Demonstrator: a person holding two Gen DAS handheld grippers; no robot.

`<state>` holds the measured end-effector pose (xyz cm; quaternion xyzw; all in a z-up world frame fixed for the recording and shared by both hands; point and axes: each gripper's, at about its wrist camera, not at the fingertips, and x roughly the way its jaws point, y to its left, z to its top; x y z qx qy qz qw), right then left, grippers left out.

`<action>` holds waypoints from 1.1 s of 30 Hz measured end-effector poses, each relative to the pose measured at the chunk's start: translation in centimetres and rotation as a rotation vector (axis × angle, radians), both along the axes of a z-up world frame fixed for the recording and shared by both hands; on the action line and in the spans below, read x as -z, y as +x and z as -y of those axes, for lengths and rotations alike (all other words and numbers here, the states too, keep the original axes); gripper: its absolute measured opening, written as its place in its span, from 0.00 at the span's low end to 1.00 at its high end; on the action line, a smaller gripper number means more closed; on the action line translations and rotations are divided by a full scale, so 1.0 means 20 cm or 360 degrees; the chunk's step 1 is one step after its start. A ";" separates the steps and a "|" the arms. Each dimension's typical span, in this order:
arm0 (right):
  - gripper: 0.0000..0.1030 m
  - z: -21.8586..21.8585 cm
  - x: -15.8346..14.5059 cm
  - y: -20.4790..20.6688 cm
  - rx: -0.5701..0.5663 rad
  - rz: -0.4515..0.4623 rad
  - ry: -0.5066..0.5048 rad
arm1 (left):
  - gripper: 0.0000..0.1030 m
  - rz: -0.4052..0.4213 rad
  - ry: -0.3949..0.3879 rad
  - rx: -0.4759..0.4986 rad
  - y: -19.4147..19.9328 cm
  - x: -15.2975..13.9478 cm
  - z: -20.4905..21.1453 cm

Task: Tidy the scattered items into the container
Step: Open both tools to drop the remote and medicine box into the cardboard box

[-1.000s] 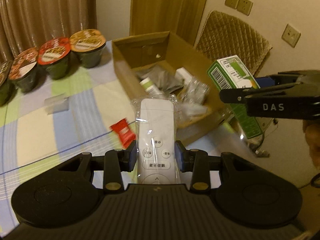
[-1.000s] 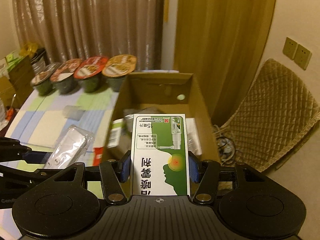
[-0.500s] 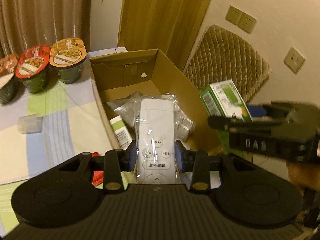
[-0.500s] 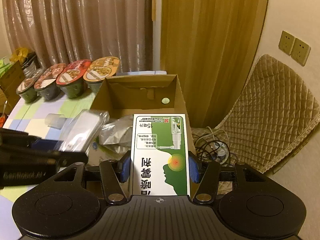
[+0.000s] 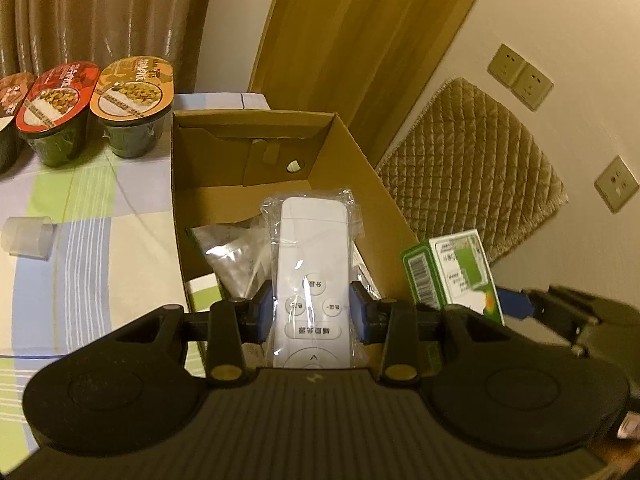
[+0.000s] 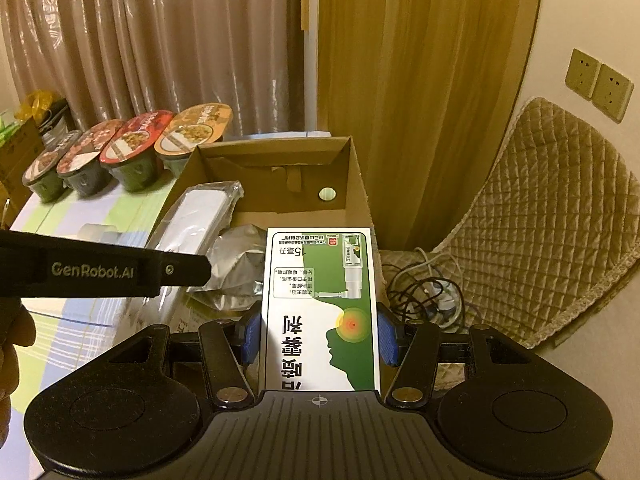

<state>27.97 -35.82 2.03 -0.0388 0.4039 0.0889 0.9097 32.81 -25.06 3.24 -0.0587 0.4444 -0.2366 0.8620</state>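
My left gripper (image 5: pixel 312 312) is shut on a white remote control in clear plastic wrap (image 5: pixel 312 264), held over the open cardboard box (image 5: pixel 256 120). My right gripper (image 6: pixel 318 336) is shut on a green and white medicine carton (image 6: pixel 320 304), at the box's near right corner. The same carton (image 5: pixel 452 272) shows at the right of the left wrist view, and the wrapped remote (image 6: pixel 192 224) at the left of the right wrist view. Inside the box (image 6: pixel 356 184) lie a silver foil pouch (image 6: pixel 236 260) and a clear packet (image 5: pixel 236 256).
Several lidded instant-food bowls (image 5: pixel 132 108) stand in a row on the checked tablecloth behind the box. A small clear plastic cup (image 5: pixel 26 236) lies on the cloth at left. A quilted chair (image 6: pixel 540 220) and tangled cables (image 6: pixel 428 284) are right of the table.
The left gripper has carried the remote rightward from above the tablecloth to over the box. The right gripper has drawn closer to the box with the carton. Both grips are unchanged.
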 end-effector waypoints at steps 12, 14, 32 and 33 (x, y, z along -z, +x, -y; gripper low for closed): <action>0.56 0.01 0.04 0.03 0.0001 -0.0022 0.0007 | 0.49 -0.0026 -0.0019 -0.0080 0.05 0.06 -0.02; 0.56 0.01 0.05 0.03 0.0004 -0.0025 0.0007 | 0.49 -0.0014 -0.0005 -0.0081 0.04 0.06 -0.04; 0.56 -0.08 0.04 0.02 -0.0033 -0.0024 0.0007 | 0.49 0.0024 0.0086 -0.0118 0.00 0.06 -0.23; 0.56 -0.09 0.04 0.03 -0.0034 -0.0024 0.0006 | 0.49 0.0023 0.0087 -0.0119 0.00 0.06 -0.23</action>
